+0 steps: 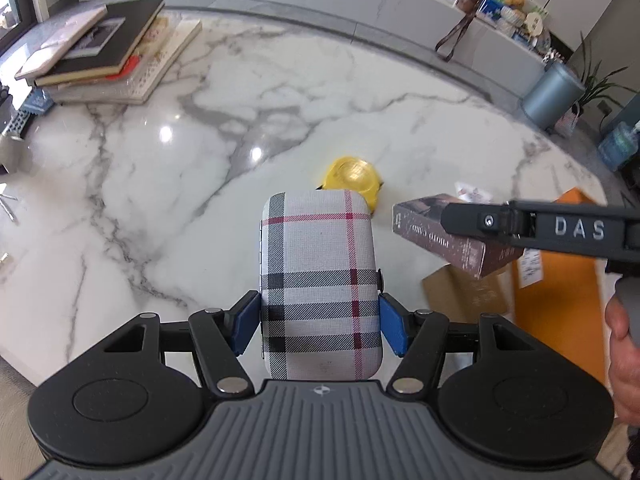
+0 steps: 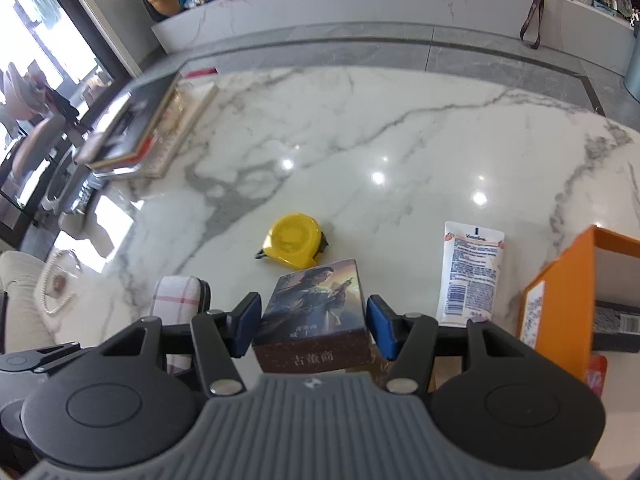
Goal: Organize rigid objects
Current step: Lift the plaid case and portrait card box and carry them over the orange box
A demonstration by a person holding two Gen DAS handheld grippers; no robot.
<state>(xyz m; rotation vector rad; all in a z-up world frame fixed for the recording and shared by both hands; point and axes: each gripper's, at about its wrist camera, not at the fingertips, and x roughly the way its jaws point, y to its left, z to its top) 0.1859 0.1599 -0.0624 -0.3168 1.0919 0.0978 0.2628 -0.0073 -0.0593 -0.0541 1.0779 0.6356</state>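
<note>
My left gripper (image 1: 320,320) is shut on a plaid fabric-covered case (image 1: 318,280) and holds it above the marble table (image 1: 160,200). My right gripper (image 2: 314,322) is shut on a brown picture box (image 2: 314,316), held above the table. The box (image 1: 444,236) and the right gripper's finger (image 1: 540,228) show at the right in the left wrist view. The plaid case (image 2: 178,294) shows at the left in the right wrist view. A yellow tape measure (image 1: 354,182) (image 2: 292,246) lies on the table ahead of both grippers.
A stack of books (image 1: 104,48) (image 2: 148,128) lies at the far left. A white Vaseline tube (image 2: 470,272) lies at the right. An open orange box (image 2: 576,300) (image 1: 560,280) and a cardboard piece (image 1: 464,292) stand at the right edge.
</note>
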